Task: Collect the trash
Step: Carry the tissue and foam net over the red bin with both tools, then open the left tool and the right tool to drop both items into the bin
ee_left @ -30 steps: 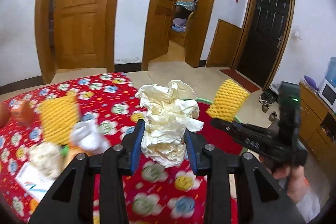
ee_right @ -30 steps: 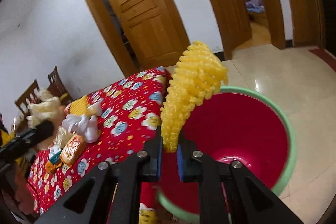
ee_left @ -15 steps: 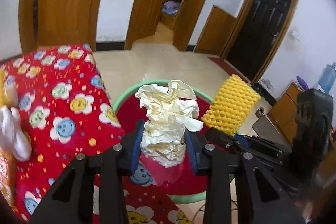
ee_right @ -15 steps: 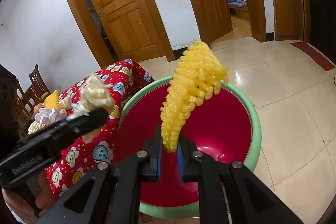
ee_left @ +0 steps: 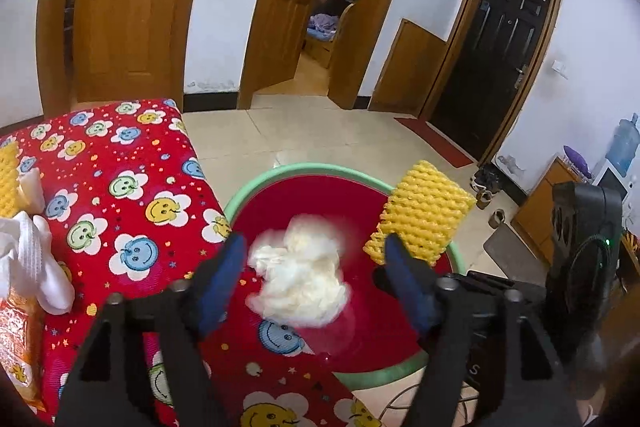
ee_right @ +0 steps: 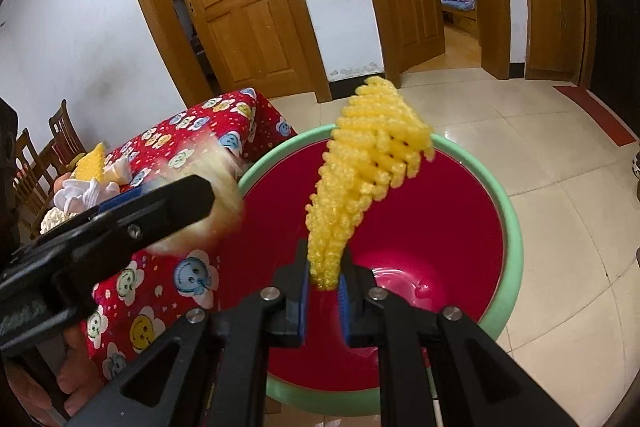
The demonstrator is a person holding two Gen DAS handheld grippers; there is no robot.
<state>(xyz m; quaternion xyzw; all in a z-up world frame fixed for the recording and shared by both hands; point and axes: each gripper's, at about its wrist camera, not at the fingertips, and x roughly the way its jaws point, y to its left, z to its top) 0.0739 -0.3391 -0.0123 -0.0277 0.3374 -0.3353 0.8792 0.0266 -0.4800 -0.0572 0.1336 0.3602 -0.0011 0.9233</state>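
My left gripper [ee_left: 314,273] is open above the red basin with a green rim [ee_left: 288,171]. A crumpled cream paper wad [ee_left: 300,275] is blurred between the spread fingers and falls into the basin; it also shows blurred in the right wrist view [ee_right: 224,187]. My right gripper [ee_right: 324,281] is shut on a yellow foam fruit net [ee_right: 368,167], held upright over the basin [ee_right: 516,227]. The net also shows in the left wrist view [ee_left: 424,213].
The table with a red flower-print cloth [ee_left: 120,163] stands left of the basin. On it lie white cloth [ee_left: 36,267], another yellow net [ee_left: 8,175] and an orange packet [ee_left: 16,339]. Tiled floor [ee_right: 560,155], wooden doors and chairs [ee_right: 36,163] surround.
My left gripper swung from the table to over the basin, then opened and let go of the paper wad, which drops. The right gripper moved over the basin, still holding the net.
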